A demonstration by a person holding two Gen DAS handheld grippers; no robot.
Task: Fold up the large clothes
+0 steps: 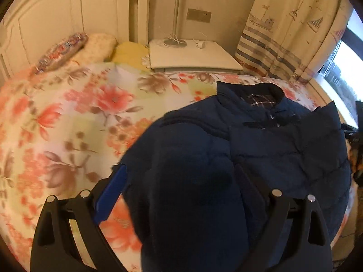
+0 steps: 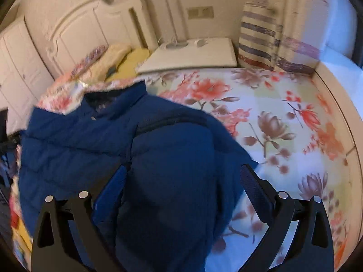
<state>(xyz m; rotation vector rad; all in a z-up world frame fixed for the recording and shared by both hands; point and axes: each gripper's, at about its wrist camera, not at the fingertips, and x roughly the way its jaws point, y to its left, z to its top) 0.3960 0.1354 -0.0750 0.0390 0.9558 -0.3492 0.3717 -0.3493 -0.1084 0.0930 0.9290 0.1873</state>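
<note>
A dark blue padded jacket (image 1: 283, 140) lies on the floral bed, collar toward the headboard; it also shows in the right wrist view (image 2: 74, 140). One sleeve (image 1: 195, 195) runs between my left gripper's (image 1: 179, 176) widely spread fingers, and its right finger is partly hidden by fabric. The other sleeve (image 2: 179, 181) runs between my right gripper's (image 2: 182, 176) spread fingers. Both grippers are open with thick fabric bulging between the pads; whether the pads press it cannot be told.
The floral bedspread (image 1: 68, 124) covers the bed, with pillows (image 1: 97, 45) at the white headboard (image 1: 56, 15). A white nightstand (image 1: 192, 54) with a lamp stands beside it. A striped curtain (image 1: 283, 34) and window are on the right. Clutter lies at the bed's left edge (image 2: 6, 158).
</note>
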